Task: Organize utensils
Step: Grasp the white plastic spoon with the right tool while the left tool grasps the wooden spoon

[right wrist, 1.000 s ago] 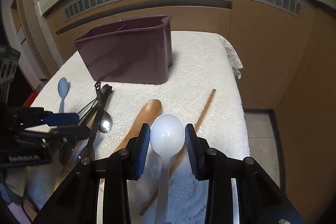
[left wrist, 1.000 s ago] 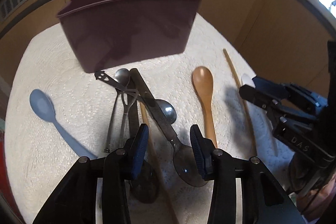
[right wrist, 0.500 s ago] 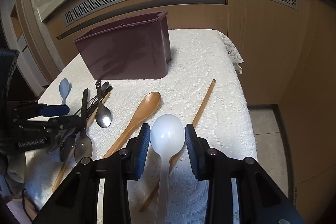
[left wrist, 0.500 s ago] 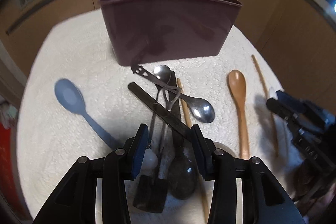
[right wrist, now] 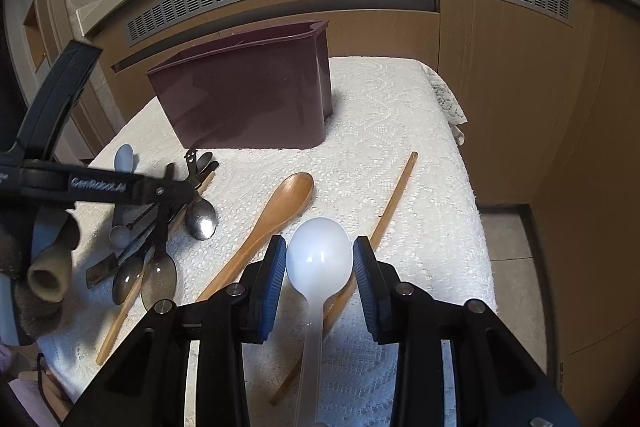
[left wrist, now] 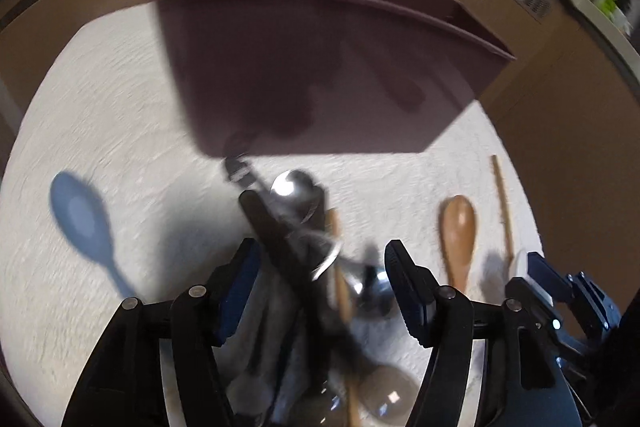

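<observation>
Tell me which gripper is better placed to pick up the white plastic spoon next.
Right gripper: its open fingers already straddle the white plastic spoon. The left gripper hangs open over the tangled metal utensil pile.

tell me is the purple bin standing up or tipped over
Standing up: the purple bin sits flat on the white cloth, open top facing up.
</observation>
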Motion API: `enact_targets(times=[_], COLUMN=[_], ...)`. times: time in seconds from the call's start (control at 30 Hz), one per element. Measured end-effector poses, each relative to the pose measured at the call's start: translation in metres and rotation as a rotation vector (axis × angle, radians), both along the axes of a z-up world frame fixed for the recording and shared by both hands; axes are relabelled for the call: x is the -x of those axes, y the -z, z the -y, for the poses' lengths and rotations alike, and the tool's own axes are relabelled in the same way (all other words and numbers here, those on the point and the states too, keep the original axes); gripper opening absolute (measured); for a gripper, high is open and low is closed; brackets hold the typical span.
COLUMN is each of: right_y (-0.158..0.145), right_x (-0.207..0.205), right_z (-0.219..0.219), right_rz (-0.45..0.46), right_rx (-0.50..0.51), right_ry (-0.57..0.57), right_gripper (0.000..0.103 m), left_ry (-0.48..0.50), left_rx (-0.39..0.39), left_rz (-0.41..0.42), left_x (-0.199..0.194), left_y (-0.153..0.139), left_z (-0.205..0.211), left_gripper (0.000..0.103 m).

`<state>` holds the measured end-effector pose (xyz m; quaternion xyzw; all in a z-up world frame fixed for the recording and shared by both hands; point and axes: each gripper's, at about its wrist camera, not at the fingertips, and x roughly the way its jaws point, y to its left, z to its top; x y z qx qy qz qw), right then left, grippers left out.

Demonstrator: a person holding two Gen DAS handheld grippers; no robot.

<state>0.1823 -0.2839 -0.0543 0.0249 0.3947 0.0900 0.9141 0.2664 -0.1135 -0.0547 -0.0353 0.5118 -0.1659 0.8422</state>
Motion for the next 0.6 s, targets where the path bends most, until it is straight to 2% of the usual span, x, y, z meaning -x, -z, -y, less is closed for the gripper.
enact_targets(times=[0.1,0.13,0.17,0.27,0.33,0.4,0.47,0.5,0.6], right_y=[0.000,0.000,0.001,0.001,0.000,0.000,-0.001,-0.002,-0.003], right_x=[0.000,0.000,0.000,-0.002,-0.001,0.000,0.001,0.001,0.004], right_z=[0.001,0.001,0.001,0.001,0.001,0.003,0.004,0.005,0.009], right_rz=[-0.001,-0.002,-0.003,-0.005,-0.002,0.002,-0.003,-0.011,-0.030], right_rx=[-0.007,-0.008,-0.008,-0.010,-0.013,-0.020,-0.029,-0.039,-0.054], right_ry=[-0.001,-0.003,-0.004,-0.007,-0.007,-0.002,-0.005,-0.013,-0.027], right_gripper=[0.033,0.033,0.033,0.033,0.033,0.033,0.033,0.032,0.032], left_ry=[0.091,0.114,0.125,0.119,0.143,0.197,0.252,0.278,0.343], left_rx=[0.012,0.013,0.005,-0.028,-0.020,-0.023,-0.022,-0.033,-0.075], left_rz=[0.083,0.111,0.124,0.139,0.163,0.158,0.130,0.113,0.080], left_x=[0.011,0.016,0.019,0.025,0.025,0.024,0.022,0.020,0.016], left_y=[-0.006,-0.008,-0.010,-0.014,-0.022,-0.026,-0.026,-0.023,-0.014], left_z=[0.016,0.019,0.019,0.019,0.024,0.033,0.043,0.050,0.073], left_gripper=[0.068,0.071,0.075,0.075,0.075,0.073,0.062,0.059,0.056])
